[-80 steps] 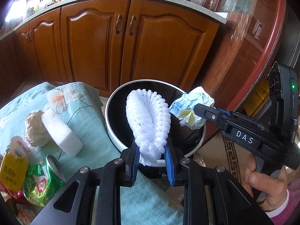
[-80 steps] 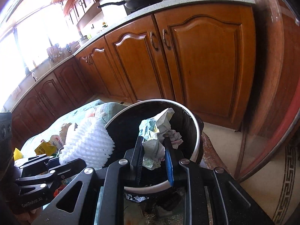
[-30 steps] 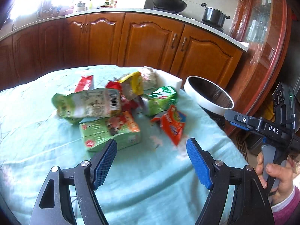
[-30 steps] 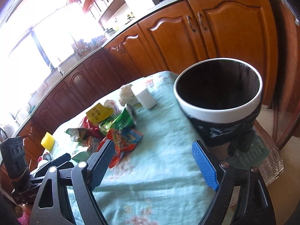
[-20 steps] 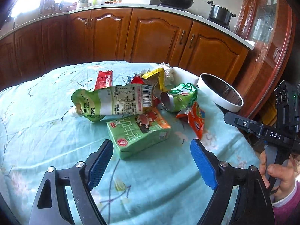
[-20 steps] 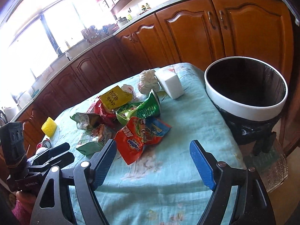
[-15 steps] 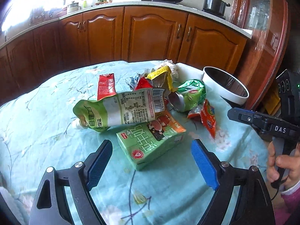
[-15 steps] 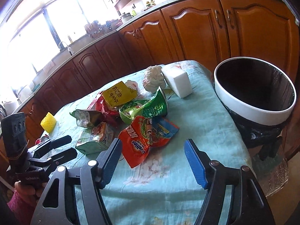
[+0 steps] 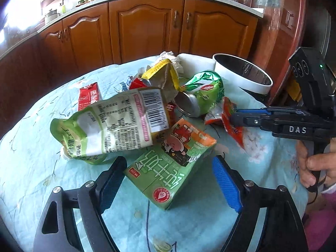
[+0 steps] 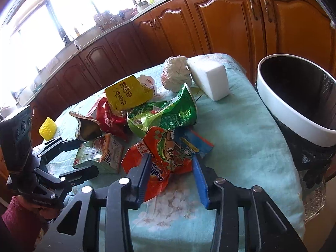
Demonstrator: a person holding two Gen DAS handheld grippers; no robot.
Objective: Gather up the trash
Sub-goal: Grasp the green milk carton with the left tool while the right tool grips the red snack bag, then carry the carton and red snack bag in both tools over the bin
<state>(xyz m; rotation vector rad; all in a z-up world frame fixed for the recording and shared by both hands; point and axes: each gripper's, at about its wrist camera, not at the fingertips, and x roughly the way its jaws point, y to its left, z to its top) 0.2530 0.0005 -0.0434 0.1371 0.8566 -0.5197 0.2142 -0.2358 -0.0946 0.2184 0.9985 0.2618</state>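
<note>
A heap of trash lies on the teal tablecloth (image 9: 31, 168). My left gripper (image 9: 168, 180) is open, its fingers either side of a green drink carton (image 9: 170, 166), which also shows in the right wrist view (image 10: 98, 155). A green-and-white pouch (image 9: 111, 126) rests on the carton's far end. My right gripper (image 10: 171, 176) is partly closed around an orange snack wrapper (image 10: 163, 153), fingers at its sides; from the left wrist view its fingers (image 9: 247, 117) sit at that wrapper (image 9: 231, 121). The white bin with a black liner (image 10: 294, 113) stands at the table's right edge.
A crushed green can (image 10: 168, 113), a yellow packet (image 10: 128, 94), red wrappers (image 10: 109, 119), crumpled paper (image 10: 176, 73), a white foam block (image 10: 210, 79) and a yellow mesh piece (image 10: 47, 128) also lie on the table. Wooden cabinets (image 9: 147, 27) stand behind.
Both grippers dropped their trash in the bin, opened and came back to the heap. The left has closed in on the green carton; the right has narrowed around the orange wrapper.
</note>
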